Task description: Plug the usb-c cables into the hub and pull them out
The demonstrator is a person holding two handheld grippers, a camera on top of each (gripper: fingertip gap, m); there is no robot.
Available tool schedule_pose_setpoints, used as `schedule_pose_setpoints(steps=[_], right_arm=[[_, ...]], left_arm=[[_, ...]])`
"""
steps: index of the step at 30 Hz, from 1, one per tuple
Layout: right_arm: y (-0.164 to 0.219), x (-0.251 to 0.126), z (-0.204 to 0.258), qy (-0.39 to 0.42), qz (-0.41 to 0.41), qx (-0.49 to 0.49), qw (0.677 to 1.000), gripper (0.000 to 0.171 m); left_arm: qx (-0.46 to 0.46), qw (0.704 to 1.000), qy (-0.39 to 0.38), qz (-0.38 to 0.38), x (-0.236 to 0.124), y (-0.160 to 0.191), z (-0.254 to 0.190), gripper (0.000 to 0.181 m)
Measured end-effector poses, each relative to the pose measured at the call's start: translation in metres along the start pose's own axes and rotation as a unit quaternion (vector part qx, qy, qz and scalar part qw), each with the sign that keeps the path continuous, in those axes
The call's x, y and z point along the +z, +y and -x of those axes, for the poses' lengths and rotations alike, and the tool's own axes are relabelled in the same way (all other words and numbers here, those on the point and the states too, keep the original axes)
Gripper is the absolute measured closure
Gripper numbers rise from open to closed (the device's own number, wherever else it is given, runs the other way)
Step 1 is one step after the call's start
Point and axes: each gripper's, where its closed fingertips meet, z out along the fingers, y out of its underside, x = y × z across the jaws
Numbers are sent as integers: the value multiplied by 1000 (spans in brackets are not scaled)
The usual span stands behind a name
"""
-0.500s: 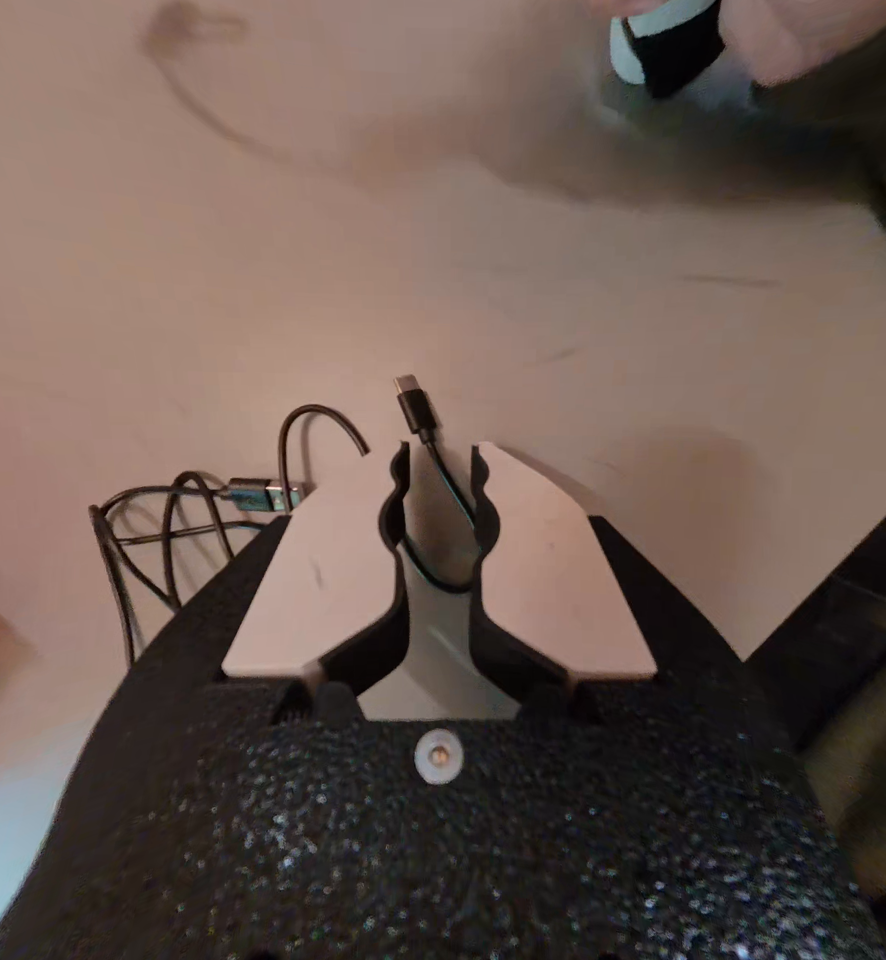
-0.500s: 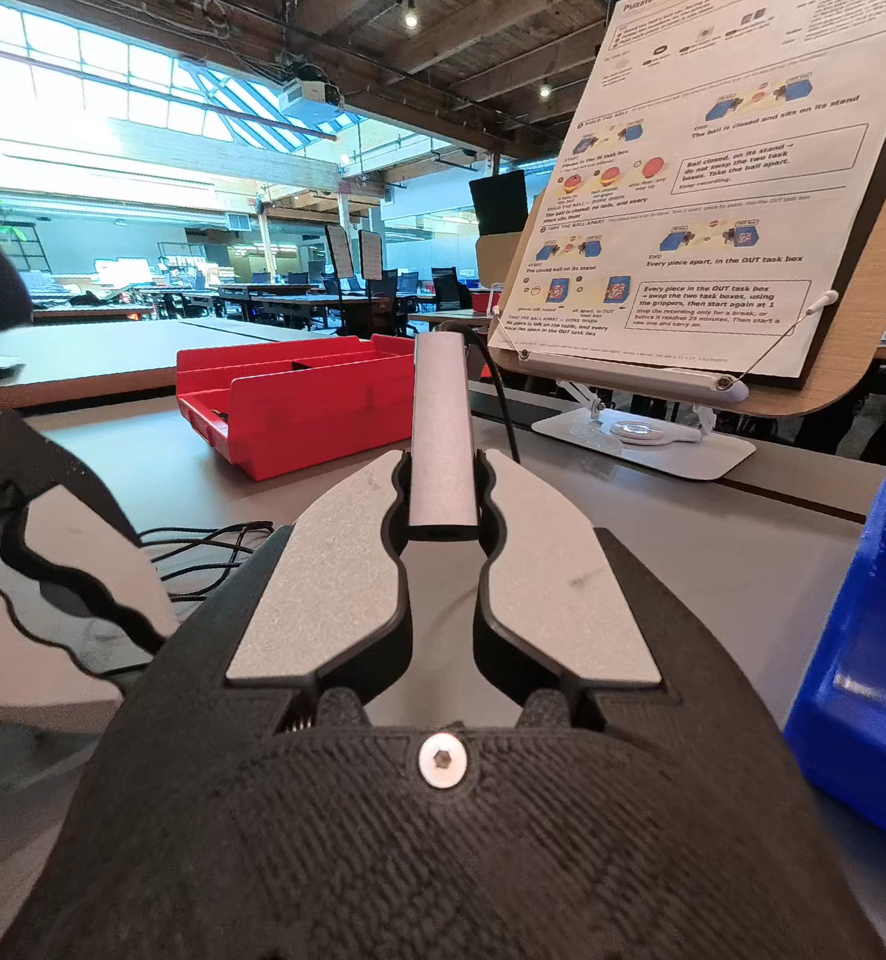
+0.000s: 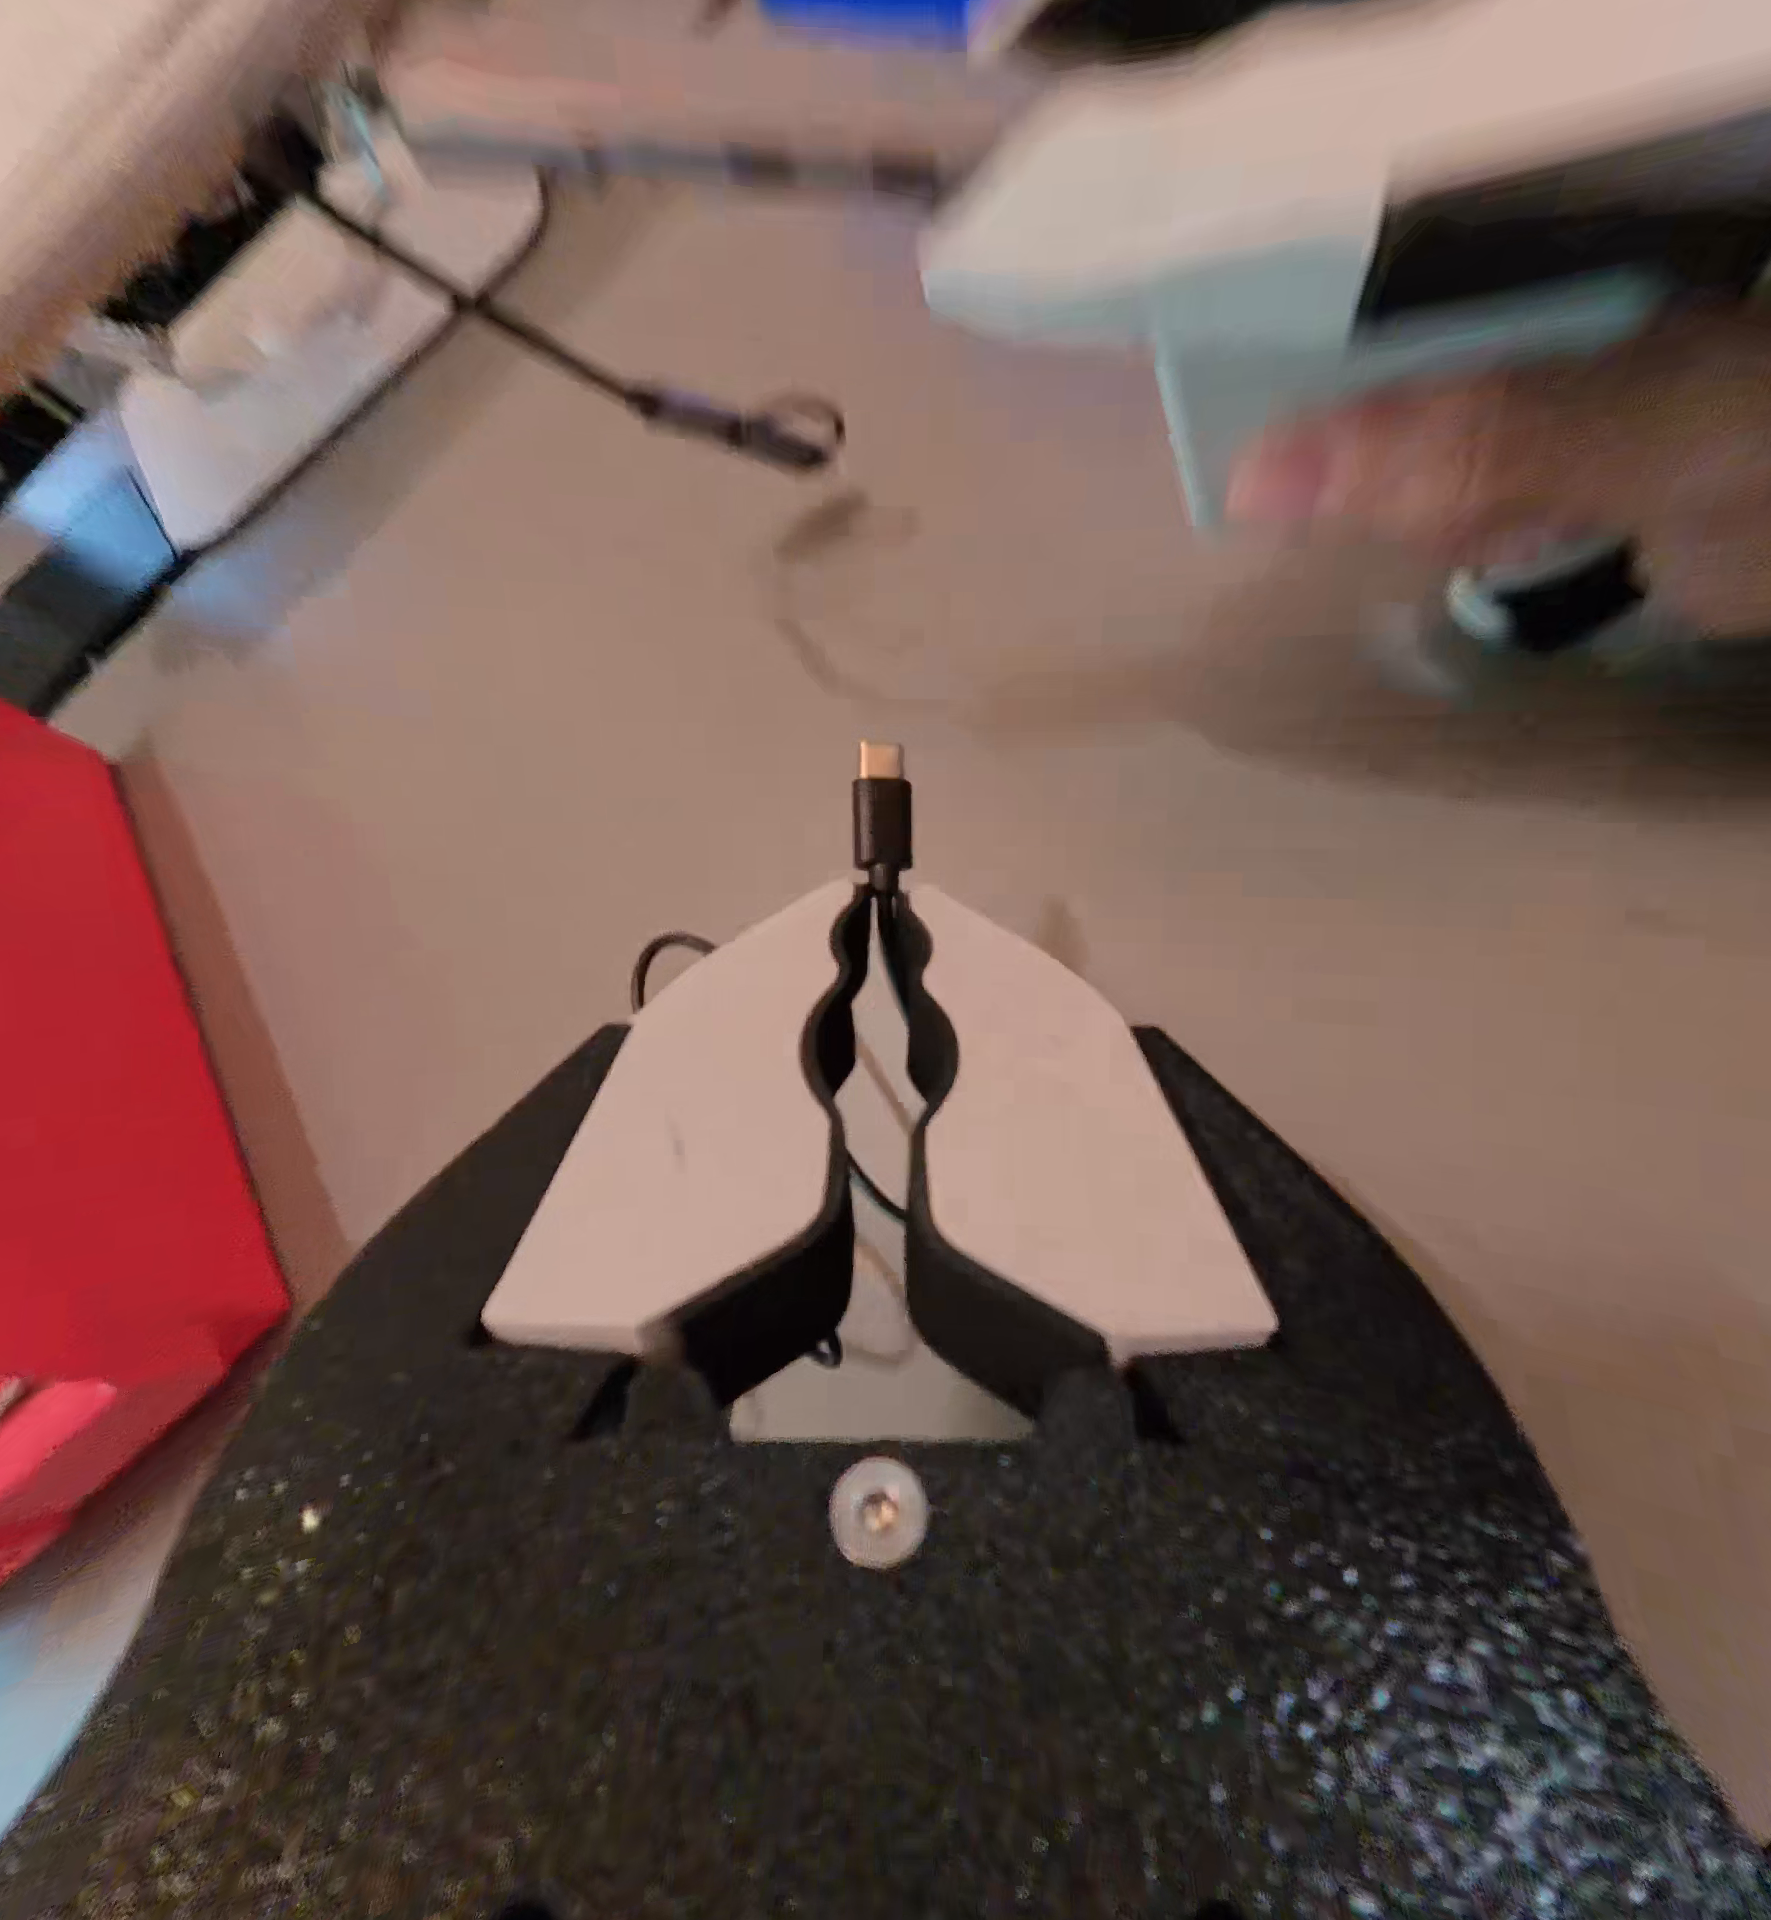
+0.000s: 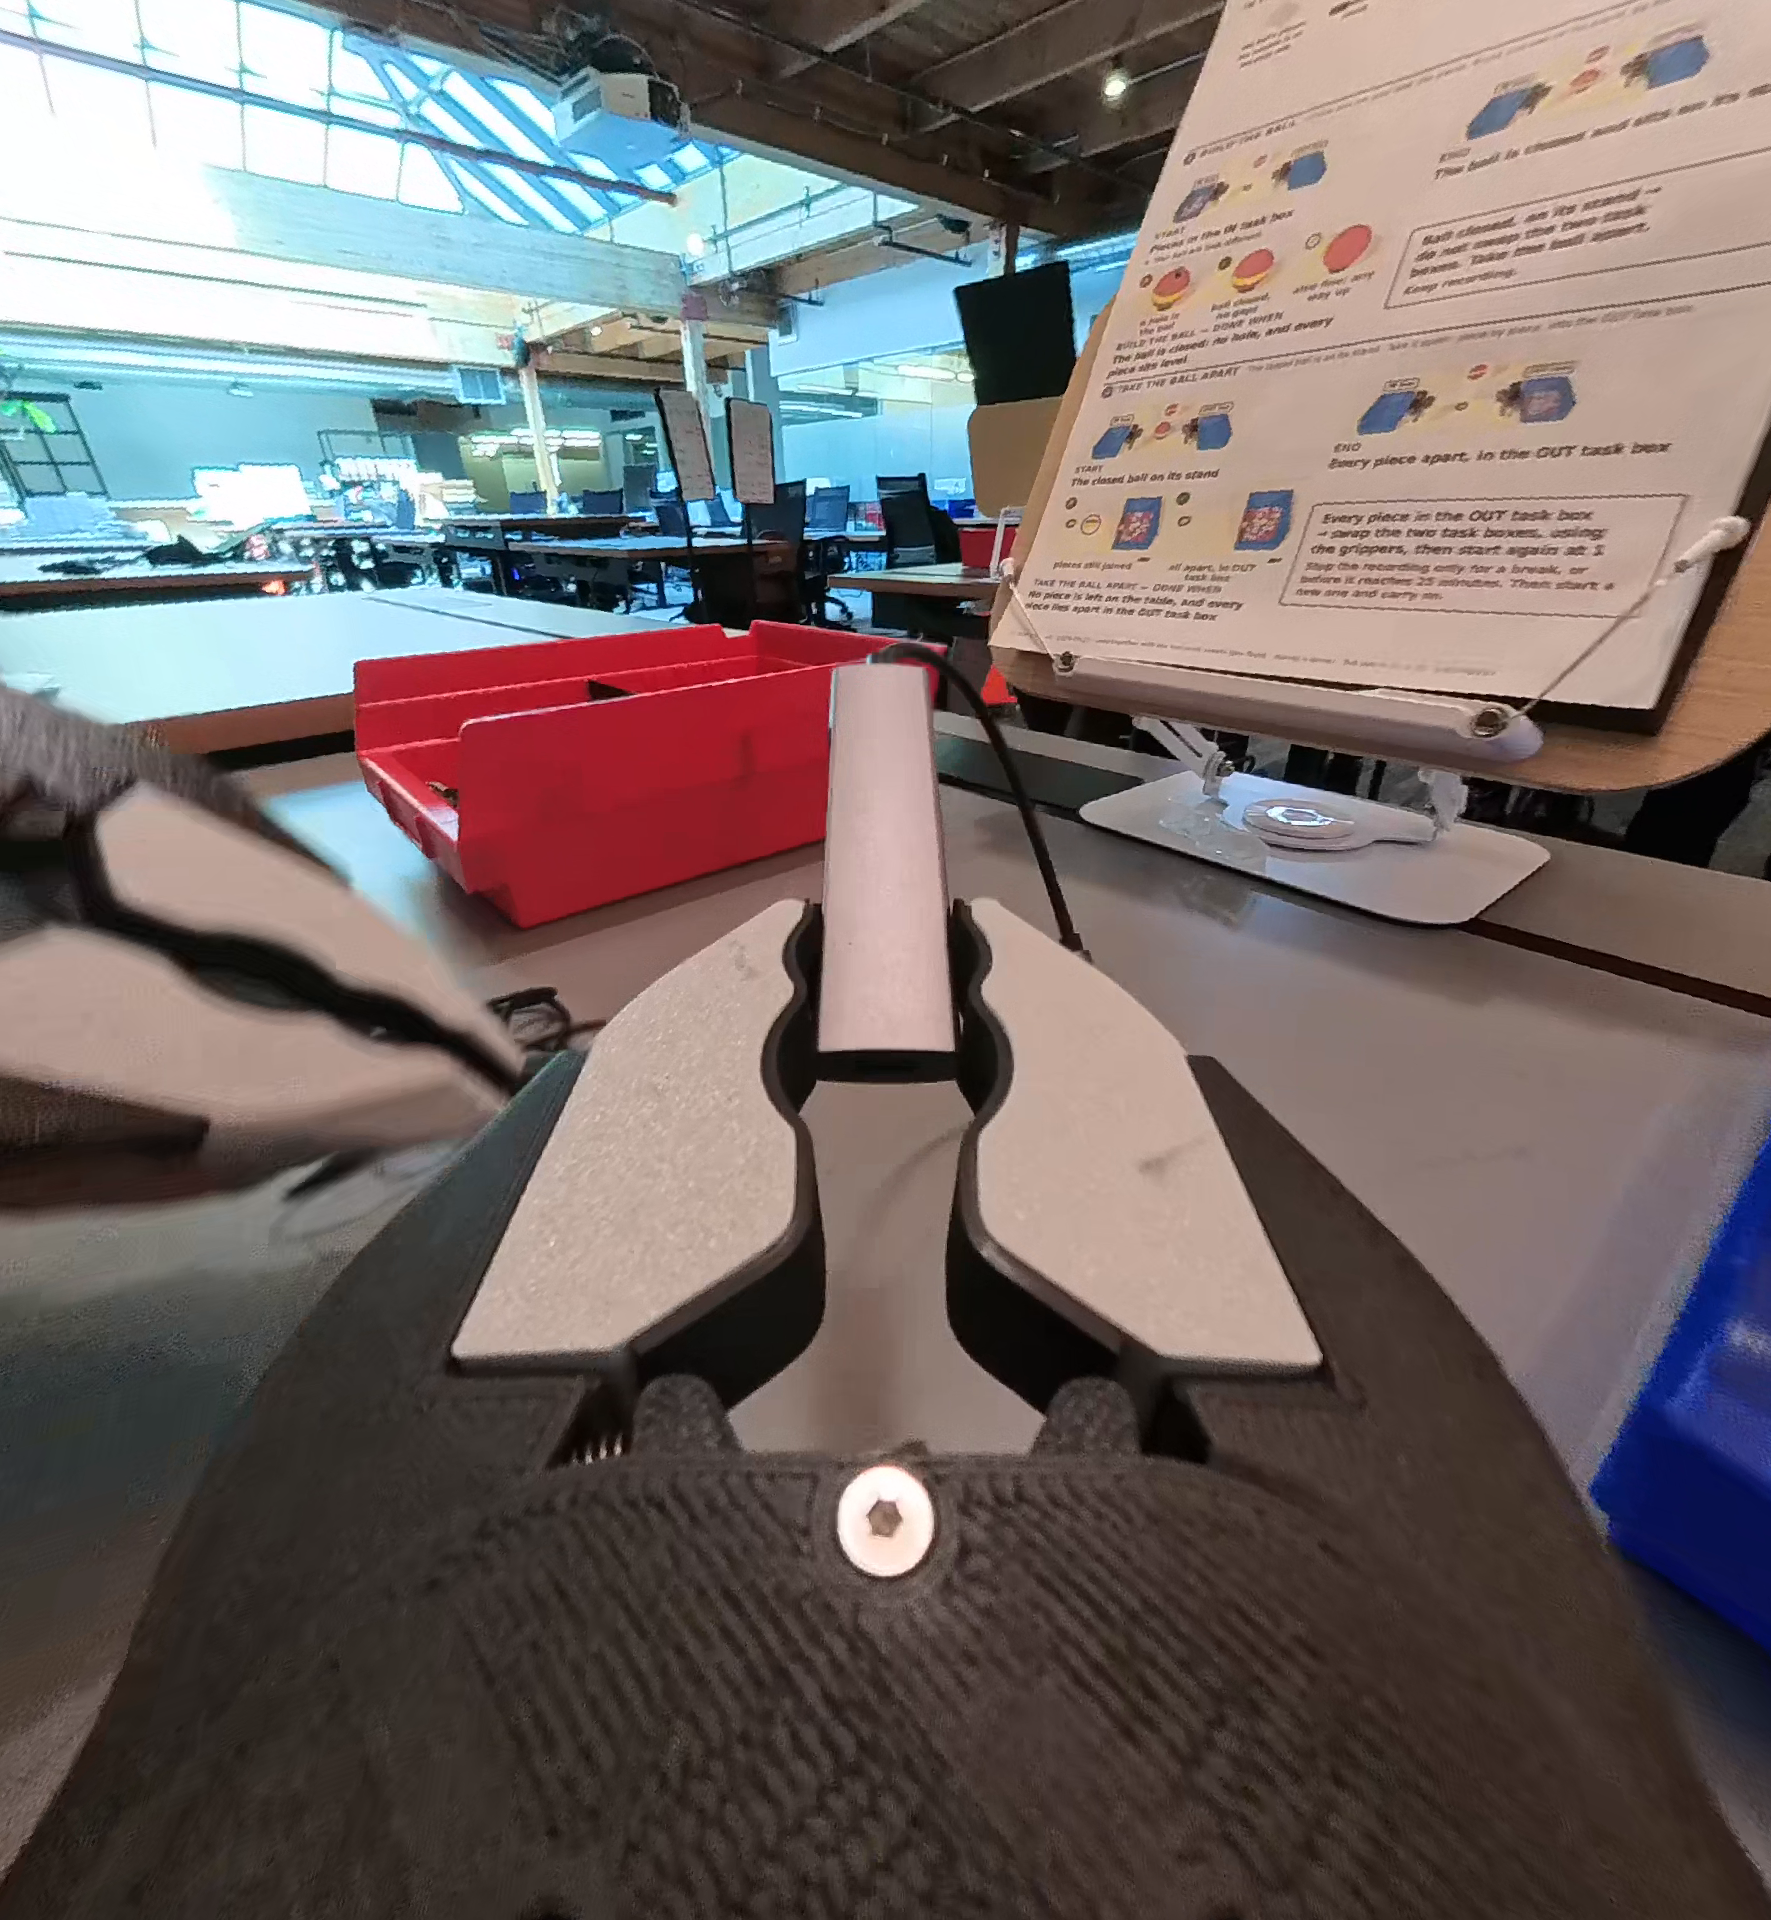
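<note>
Left gripper (image 3: 879, 894) was pressed together on the black usb-c cable (image 3: 896, 997) just behind its plug (image 3: 881, 821); the plug stuck out past the tips w/ its metal end pointing fwd, clear of the worktop (image 3: 548, 831). Cable ran back between the fingers toward the gripper body. Most of the left wrist view was motion-blurred: a red bin (image 3: 60, 1039) sat at left, a second dark cable end (image 3: 746, 426) lay further off on the worktop, & a blurred pale shape at upper right couldn't be made out.

Right gripper (image 4: 886, 914) was pinching the hub (image 4: 883, 862), a slim silver bar, held near its lower end & tilted up, away from the cam. Hub's own dark lead (image 4: 1026, 800) left its far end & dropped to the worktop at right. Near end of the hub showed a dark slot, nothing plugged in there.

In the right wrist view the left gripper (image 4: 486, 1049) showed blurred at left, tips close to the right gripper's left finger. Behind: red bin (image 4: 632, 758), instruction sheet (image 4: 1432, 364) on a wooden stand; blue bin (image 4: 1754, 1351) at right edge
</note>
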Motion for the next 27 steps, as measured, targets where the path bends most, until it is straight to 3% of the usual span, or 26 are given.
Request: schedule_pose_setpoints(steps=[1,7,27], right_arm=[[1,1,2,-6,6,-5,1000,147],[7,6,7,-10,27,-25,999,147],[17,15,9,-3,68,-46,997,147]], left_arm=[[-9,1000,3,-19,-4,-12,5,178],[-59,995,59,-62,-8,-46,12,178],[-100,988,97,-61,-4,-38,11,178]])
